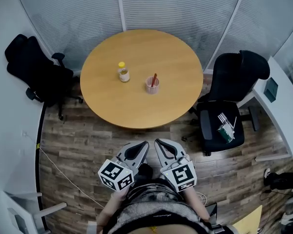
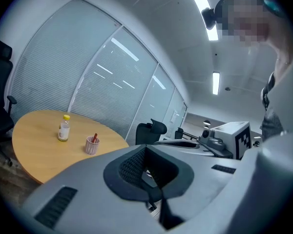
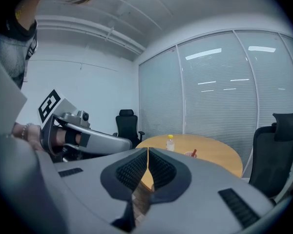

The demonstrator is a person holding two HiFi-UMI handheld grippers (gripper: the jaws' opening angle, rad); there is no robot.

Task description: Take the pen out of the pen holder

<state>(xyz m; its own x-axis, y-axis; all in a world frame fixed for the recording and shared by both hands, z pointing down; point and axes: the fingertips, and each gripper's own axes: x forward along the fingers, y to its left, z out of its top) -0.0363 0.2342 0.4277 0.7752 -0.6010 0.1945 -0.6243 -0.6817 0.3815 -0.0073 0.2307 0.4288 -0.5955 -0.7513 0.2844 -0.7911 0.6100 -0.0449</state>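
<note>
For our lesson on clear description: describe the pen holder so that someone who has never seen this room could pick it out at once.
Start at the round wooden table. Two small things stand near its middle, and in the head view the pen holder is the one on the right. It is a short, open, pinkish cup with a red pen sticking out, unlike the clear, yellow-capped bottle beside it.

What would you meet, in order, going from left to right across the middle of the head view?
left black chair → bottle → pen holder with the pen in it → right black chair → white desk
</note>
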